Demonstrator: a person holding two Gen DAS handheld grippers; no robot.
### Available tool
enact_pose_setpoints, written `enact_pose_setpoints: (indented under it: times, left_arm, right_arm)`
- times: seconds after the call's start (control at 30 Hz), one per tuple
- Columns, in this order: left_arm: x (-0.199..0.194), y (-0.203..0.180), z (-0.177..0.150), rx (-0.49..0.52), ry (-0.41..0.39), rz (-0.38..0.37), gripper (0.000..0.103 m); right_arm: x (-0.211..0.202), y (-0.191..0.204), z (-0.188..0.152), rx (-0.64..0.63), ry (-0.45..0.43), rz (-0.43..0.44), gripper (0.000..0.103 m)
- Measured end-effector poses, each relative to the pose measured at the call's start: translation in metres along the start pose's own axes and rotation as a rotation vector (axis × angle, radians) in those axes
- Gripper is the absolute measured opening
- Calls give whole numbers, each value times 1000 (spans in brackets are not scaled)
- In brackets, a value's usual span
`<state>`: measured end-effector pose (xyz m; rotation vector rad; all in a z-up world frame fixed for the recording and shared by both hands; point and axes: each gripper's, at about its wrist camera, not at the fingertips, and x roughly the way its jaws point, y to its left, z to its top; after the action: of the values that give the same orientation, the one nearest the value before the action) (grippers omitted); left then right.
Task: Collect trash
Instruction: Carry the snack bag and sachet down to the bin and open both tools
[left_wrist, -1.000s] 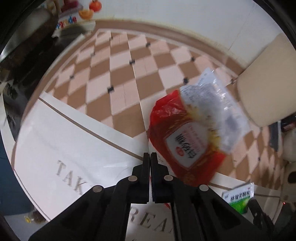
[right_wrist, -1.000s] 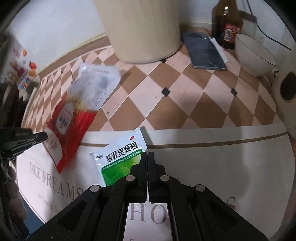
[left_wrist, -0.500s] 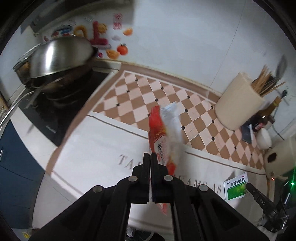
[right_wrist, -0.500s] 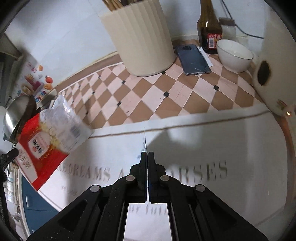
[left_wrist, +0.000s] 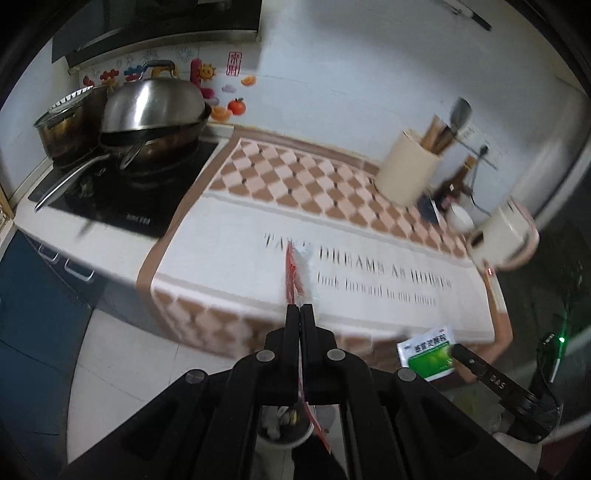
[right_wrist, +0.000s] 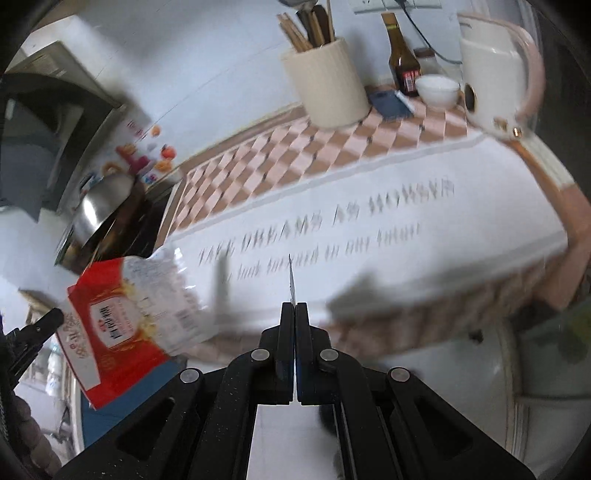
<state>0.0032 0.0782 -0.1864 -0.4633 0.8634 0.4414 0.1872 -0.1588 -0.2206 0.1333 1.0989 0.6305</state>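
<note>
Our two grippers share one build: the left gripper (left_wrist: 300, 308) and right gripper (right_wrist: 295, 306) are matte black plastic, with flat narrow fingers on angled linkage arms with triangular cut-outs. Round silver screw heads mark each pivot. The right gripper's side carries small pale lettering.
</note>
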Motion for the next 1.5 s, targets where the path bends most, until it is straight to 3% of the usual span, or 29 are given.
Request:
enact_pose_setpoints:
  times: [0.17,0.27,0.37,0.5,0.77,0.97,1.13,1.33,1.37,1.4,1.43,1.47,1.5]
  left_arm:
    - [4,4,-52,38,113,17,0]
    - [31,7,-83,33,204,38,0]
    - [81,12,-117,18,302,71,0]
    - [178,21,-169,0,427,109,0]
    - [430,50,-302,20,628,189,0]
    - [557,61,-371,-19,730,162,0]
    - [582,59,-398,22,779,163,2]
    - [559,71,-393,12,782,188,6]
    - [551,73,-390,10,760,183,15]
    - [542,74,-386,19,734,184,48]
    - [539,73,-384,29,720,189,74]
    - [534,73,-382,35,705,195,103]
    - [523,73,-379,33,685,189,103]
  right_arm:
    - [-4,-2,-67,26,84,1,0]
    - [15,-16,-99,40,159,-18,0]
    - [49,-38,-130,62,252,-38,0]
    - [110,-73,-169,57,349,-79,0]
    - [288,-165,-257,94,482,-125,0]
    - [419,-216,-325,104,557,-146,0]
    - [481,-232,-361,73,604,-182,0]
    - [505,-232,-378,26,688,-216,1]
    - [502,-231,-378,23,691,-222,5]
    - [499,-230,-375,17,693,-230,18]
    - [495,-230,-373,16,690,-231,28]
    - [489,-230,-371,12,683,-234,52]
    - [483,-230,-367,2,676,-239,69]
